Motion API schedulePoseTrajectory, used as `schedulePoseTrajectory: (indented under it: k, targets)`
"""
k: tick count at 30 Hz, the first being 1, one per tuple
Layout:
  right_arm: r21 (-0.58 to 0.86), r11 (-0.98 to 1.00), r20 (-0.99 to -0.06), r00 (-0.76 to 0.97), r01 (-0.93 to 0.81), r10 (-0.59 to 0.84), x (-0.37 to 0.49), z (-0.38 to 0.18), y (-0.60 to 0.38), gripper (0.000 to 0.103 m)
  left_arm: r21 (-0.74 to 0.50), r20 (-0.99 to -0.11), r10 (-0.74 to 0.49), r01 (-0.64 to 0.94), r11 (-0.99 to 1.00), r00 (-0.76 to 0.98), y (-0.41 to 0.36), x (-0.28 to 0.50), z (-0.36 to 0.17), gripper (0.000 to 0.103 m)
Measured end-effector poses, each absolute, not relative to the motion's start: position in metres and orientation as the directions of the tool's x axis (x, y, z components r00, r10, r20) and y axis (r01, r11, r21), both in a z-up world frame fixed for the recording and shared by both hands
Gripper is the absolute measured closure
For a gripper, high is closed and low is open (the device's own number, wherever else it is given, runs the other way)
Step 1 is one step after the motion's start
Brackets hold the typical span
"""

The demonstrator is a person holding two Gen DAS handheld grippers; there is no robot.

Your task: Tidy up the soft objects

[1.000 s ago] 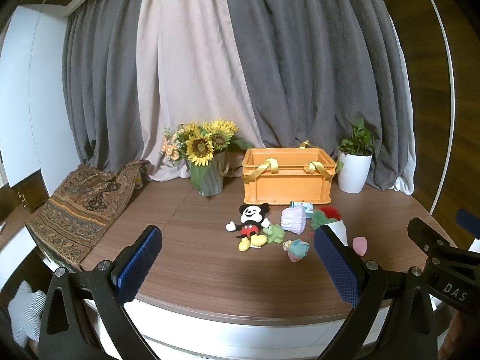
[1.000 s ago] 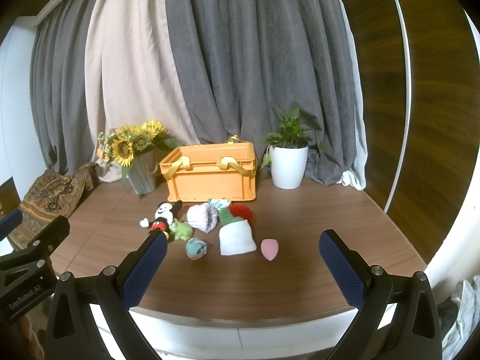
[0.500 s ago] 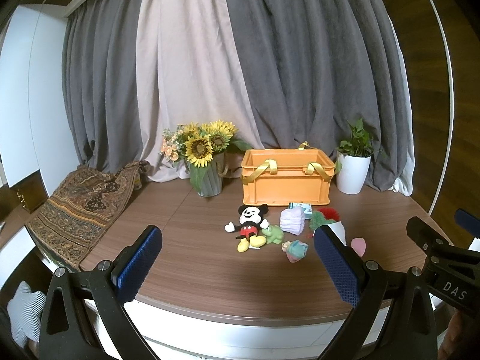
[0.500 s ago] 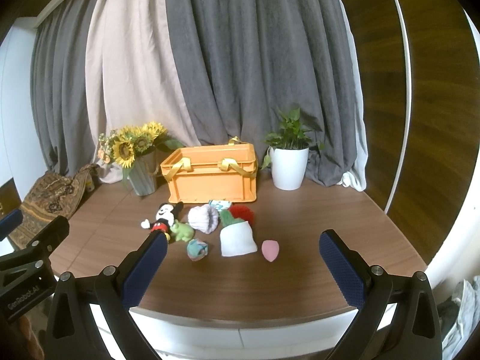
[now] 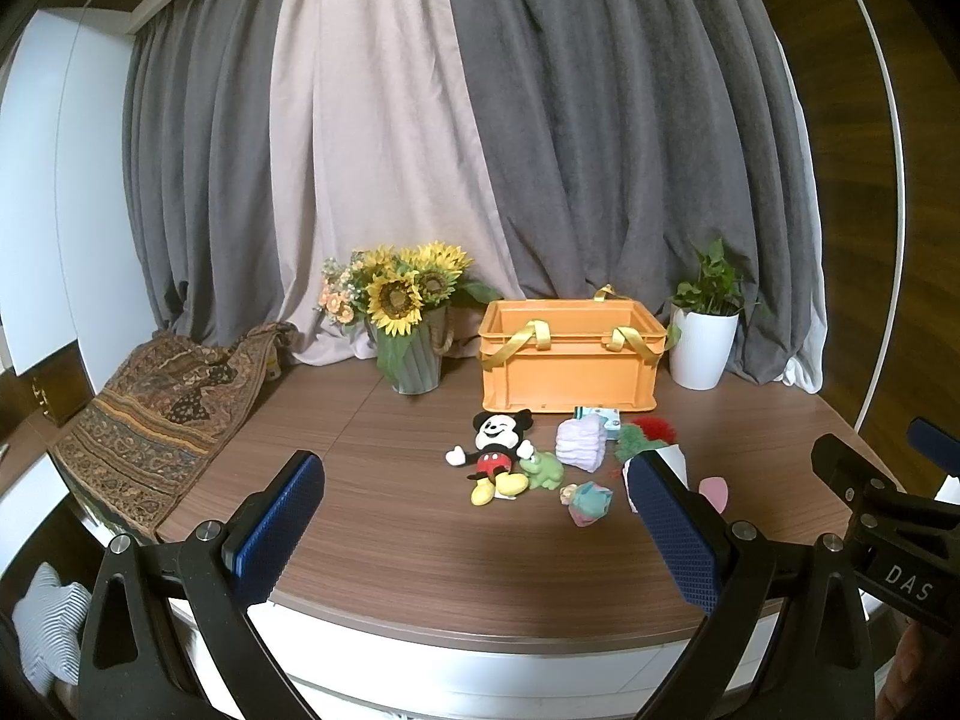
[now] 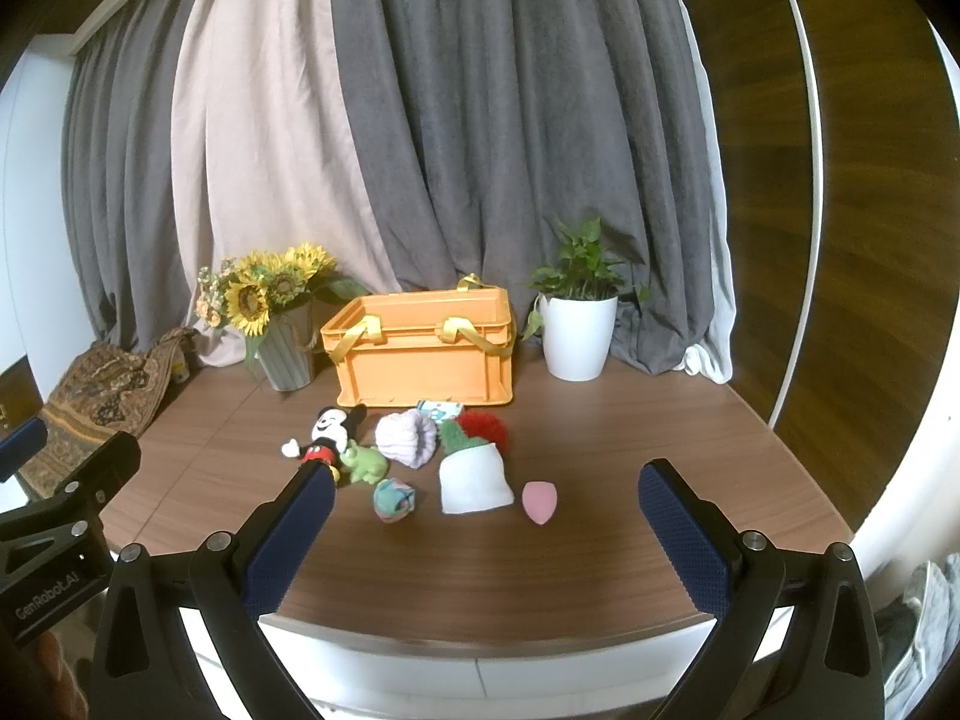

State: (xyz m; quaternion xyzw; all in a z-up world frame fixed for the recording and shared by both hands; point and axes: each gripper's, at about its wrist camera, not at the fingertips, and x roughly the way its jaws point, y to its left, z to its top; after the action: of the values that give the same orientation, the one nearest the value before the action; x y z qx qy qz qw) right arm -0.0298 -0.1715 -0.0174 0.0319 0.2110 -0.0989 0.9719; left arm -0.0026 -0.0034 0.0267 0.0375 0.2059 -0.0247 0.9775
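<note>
Both tools hang short of the table (image 6: 600,570) edge with nothing between their pads. The left hand-held gripper (image 5: 474,516) is spread wide and empty, and the right hand-held gripper (image 6: 486,522) is likewise released and empty.

The soft things lie in a loose cluster on the table in front of the orange crate (image 6: 426,354), none of them in it yet. The mouse plush (image 6: 327,435) lies at the cluster's left, with the green frog (image 6: 362,463) touching its side. The lilac folded cloth (image 6: 408,438) sits behind them, next to a red pom-pom (image 6: 485,427) and a green-and-white plush (image 6: 471,477). A small multicoloured ball (image 6: 393,499) and a pink sponge (image 6: 539,501) lie nearest the grippers, each apart from its neighbours.

The likely trouble is crowding. A wide-open jaw closing on the mouse plush could catch the frog as well, or nudge it away. The pink sponge and the ball are small and round, so a closing pad might squirt them sideways toward the table edge. The crate's yellow handles (image 6: 462,330) droop across its opening and could snag a toy being lowered in. The sunflower vase (image 6: 285,360) and the potted plant (image 6: 576,336) flank the crate closely, so a careless swing could tip either.
</note>
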Motion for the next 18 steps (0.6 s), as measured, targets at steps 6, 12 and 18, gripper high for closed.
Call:
schedulePoseTrajectory:
  k: [6,12,18]
  targets:
    - [0.021,0.979,-0.417,0.892,0.204,-0.177,-0.0299,-0.0177,-0.1715,0.000,0.063,-0.403,-0.034,0.065,0.996,0.914,-0.0048,-0.0015,0.0268,0.000]
    - [0.022,0.979,-0.420,0.890,0.203,-0.176,-0.0299,-0.0151,-0.1714,0.000,0.063,-0.403,-0.034,0.065,0.996,0.915,-0.0050,-0.0017,0.0256,0.000]
    - [0.021,0.979,-0.420,0.890,0.204,-0.177,-0.0300,-0.0161,-0.1713,0.000,0.062,-0.404,-0.035,0.066,0.996,0.914,-0.0054,-0.0019,0.0237,0.000]
